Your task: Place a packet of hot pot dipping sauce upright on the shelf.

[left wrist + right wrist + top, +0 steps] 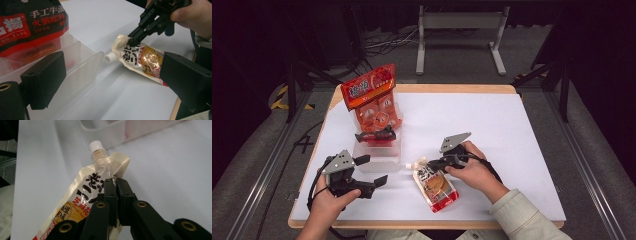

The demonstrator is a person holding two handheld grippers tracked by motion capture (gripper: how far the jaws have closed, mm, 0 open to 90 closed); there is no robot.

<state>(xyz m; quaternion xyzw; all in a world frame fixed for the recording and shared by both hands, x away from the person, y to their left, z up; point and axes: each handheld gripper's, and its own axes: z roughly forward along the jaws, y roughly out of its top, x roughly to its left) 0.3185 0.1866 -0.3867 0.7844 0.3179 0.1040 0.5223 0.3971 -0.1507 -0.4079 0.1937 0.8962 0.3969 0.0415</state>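
A cream and red spouted sauce pouch lies on the white table sheet, its white cap pointing at the clear box. My right gripper is shut on the pouch's top corner beside the spout. My left gripper is open at the near left, next to the clear plastic box, with nothing between its fingers.
A black and red packet rests in the clear box. Behind it a large red packet stands over an orange blister pack. The white sheet covers the table, with wooden edges around it.
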